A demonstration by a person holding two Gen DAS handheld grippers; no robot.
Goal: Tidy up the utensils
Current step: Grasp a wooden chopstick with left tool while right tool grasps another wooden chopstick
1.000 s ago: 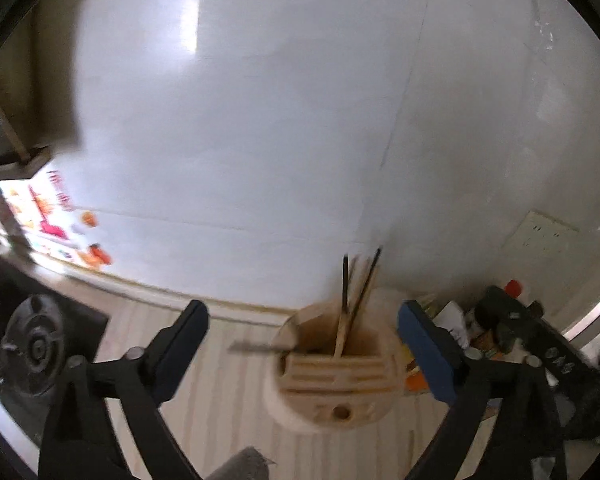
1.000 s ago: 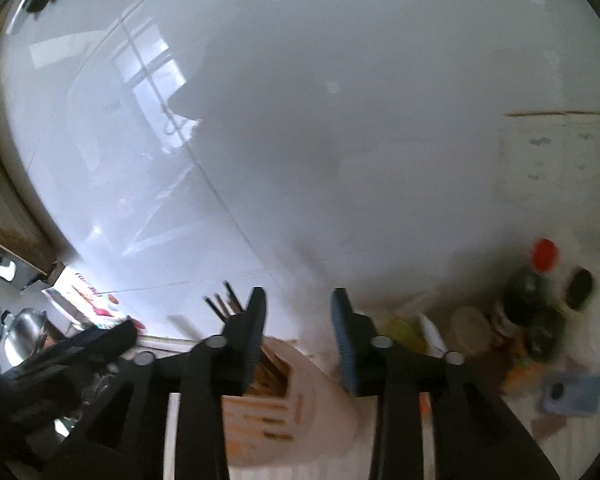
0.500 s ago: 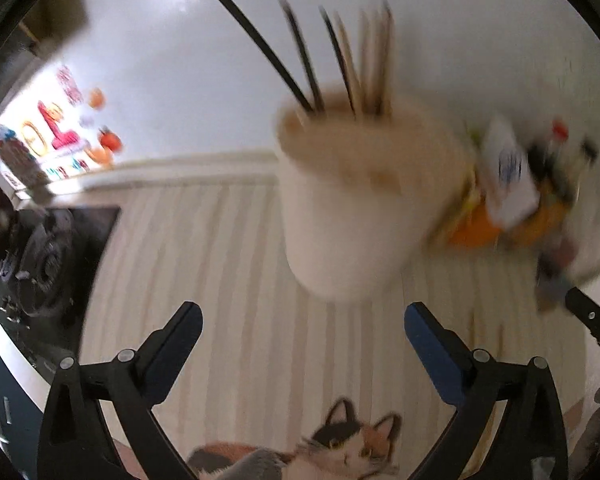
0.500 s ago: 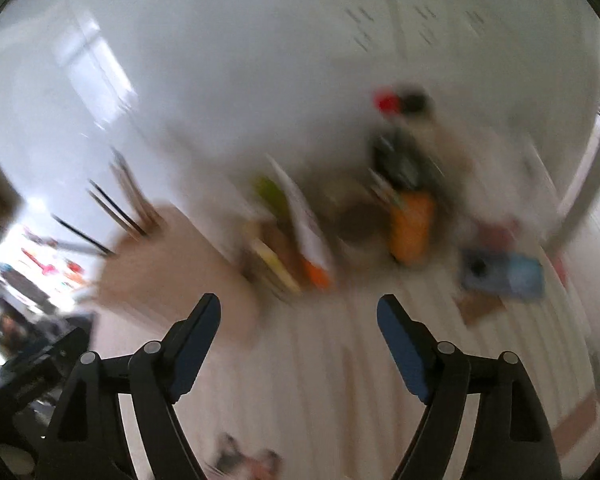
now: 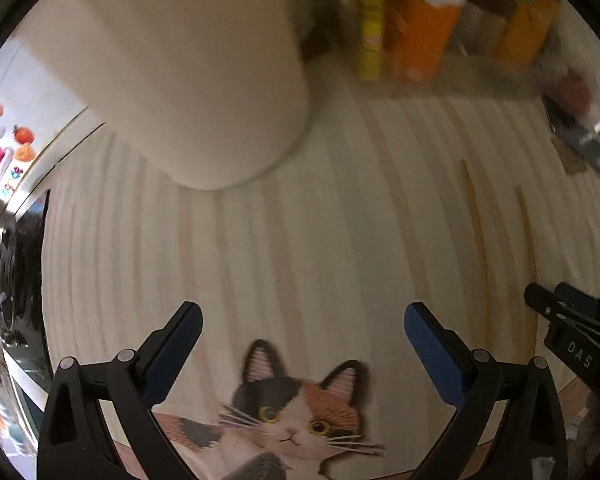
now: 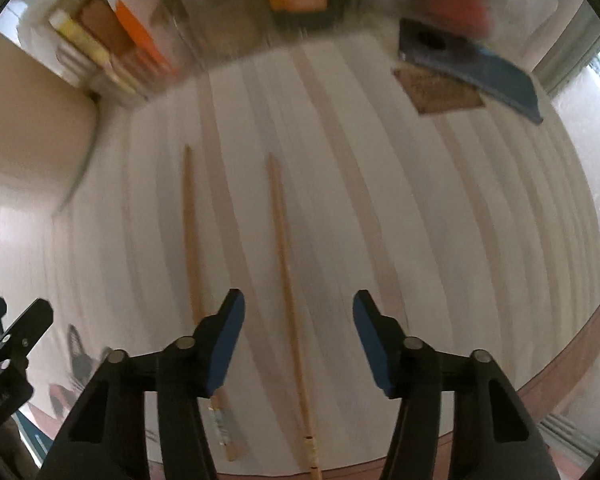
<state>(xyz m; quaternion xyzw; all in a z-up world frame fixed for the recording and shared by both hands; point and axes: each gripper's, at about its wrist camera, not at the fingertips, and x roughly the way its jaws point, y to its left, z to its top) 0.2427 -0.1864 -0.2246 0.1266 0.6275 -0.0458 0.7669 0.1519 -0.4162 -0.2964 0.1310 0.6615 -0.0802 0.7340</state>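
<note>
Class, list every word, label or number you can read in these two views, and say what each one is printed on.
"DAS": on the right gripper, seen at the left view's edge.
Packets behind the utensil holder: print too blurred.
Wall stickers: print unreadable.
Chopsticks: end markings too small.

Left gripper (image 5: 302,334): jaws spread wide, nothing between the blue pads (image 5: 172,350), pointed down. Right gripper (image 6: 298,318): jaws also apart, narrower gap, empty, angled down. Right gripper's body visible at left view's right edge.

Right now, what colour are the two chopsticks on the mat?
Light wood chopsticks, clearest in the right wrist view.
</note>
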